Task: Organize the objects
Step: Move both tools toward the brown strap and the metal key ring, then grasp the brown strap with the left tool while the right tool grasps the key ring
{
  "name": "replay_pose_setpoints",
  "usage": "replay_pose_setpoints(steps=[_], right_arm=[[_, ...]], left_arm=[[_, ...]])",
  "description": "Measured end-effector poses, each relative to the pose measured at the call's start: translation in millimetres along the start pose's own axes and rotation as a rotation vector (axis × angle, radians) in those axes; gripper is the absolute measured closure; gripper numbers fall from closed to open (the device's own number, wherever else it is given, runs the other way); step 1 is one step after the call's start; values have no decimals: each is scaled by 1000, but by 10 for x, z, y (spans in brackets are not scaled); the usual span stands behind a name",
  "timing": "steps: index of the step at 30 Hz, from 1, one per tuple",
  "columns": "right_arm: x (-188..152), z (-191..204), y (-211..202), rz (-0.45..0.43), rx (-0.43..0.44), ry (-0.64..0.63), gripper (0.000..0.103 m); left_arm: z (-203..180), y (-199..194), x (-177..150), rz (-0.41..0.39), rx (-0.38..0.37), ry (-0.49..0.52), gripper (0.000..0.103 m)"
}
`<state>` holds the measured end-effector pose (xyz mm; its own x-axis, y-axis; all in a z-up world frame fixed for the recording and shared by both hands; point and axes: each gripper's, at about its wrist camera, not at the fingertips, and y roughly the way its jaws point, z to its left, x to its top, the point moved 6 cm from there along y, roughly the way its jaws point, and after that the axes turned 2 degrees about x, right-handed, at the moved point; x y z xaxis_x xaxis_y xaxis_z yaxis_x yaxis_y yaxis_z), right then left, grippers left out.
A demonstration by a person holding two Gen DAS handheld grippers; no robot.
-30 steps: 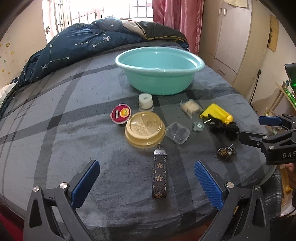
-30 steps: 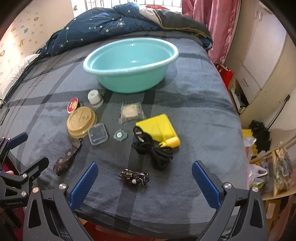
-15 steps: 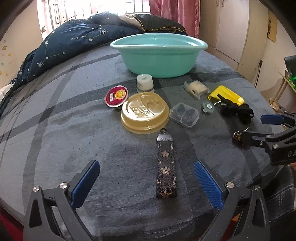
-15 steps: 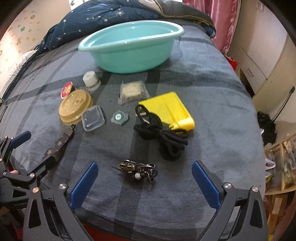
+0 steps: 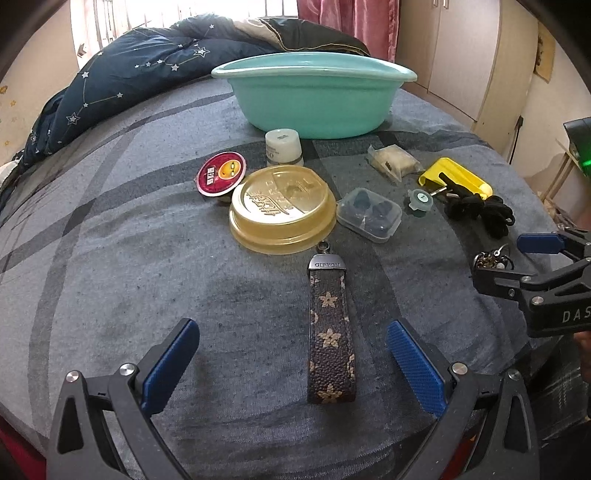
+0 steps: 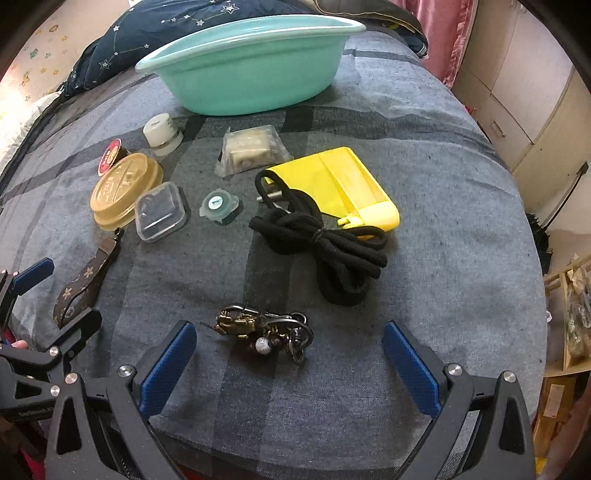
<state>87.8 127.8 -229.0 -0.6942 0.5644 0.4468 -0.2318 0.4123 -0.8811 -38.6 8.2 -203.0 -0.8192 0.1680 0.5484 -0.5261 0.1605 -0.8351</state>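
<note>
Jaws on the left gripper stand wide, with the near end of the brown strap lying between the blue pads, touching neither. Jaws on the right gripper are likewise wide and hold nothing; the metal keychain lies just ahead of them, between the tips and nearer the left pad.

Beyond the strap sit a gold lid, a red disc at its far left edge, a white jar and a clear case. To the right lie a small green cap, a packet, a yellow box and a coiled black cord resting against the box. A teal basin stands at the far side.

Everything rests on a bed with a grey sheet crossed by darker stripes. A navy star-print duvet is bunched at the head. Pink curtains hang beside a bright window, and cream wardrobes line the right wall.
</note>
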Motion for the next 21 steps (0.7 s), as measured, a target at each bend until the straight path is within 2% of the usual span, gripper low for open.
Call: replay_pose_setpoints(steps=[4, 7, 9, 10, 11, 12, 13, 15, 21], right_arm=[[17, 21, 9, -5, -7, 6, 7], [32, 50, 19, 0, 0, 0, 20], [29, 79, -24, -1, 16, -6, 30], [-5, 143, -71, -1, 25, -10, 34], [-6, 173, -77, -2, 38, -18, 45], [-9, 198, -85, -2, 39, -28, 49], [-13, 215, -102, -8, 37, -34, 51], [2, 215, -143, -22, 50, -31, 55], [0, 217, -199, -28, 60, -34, 56]], left_arm=[[-30, 27, 0, 6, -19, 4, 0], [-53, 39, 6, 7, -26, 11, 8], [-70, 43, 11, 8, -34, 13, 21], [-85, 43, 14, 9, -45, 17, 33], [-103, 36, 16, 8, -62, 23, 47], [-118, 29, 14, 9, -74, 29, 69], [-128, 11, 12, 5, -88, 31, 80], [-131, -10, 17, 3, -104, 29, 81], [-161, -72, 19, -5, -116, 45, 81]])
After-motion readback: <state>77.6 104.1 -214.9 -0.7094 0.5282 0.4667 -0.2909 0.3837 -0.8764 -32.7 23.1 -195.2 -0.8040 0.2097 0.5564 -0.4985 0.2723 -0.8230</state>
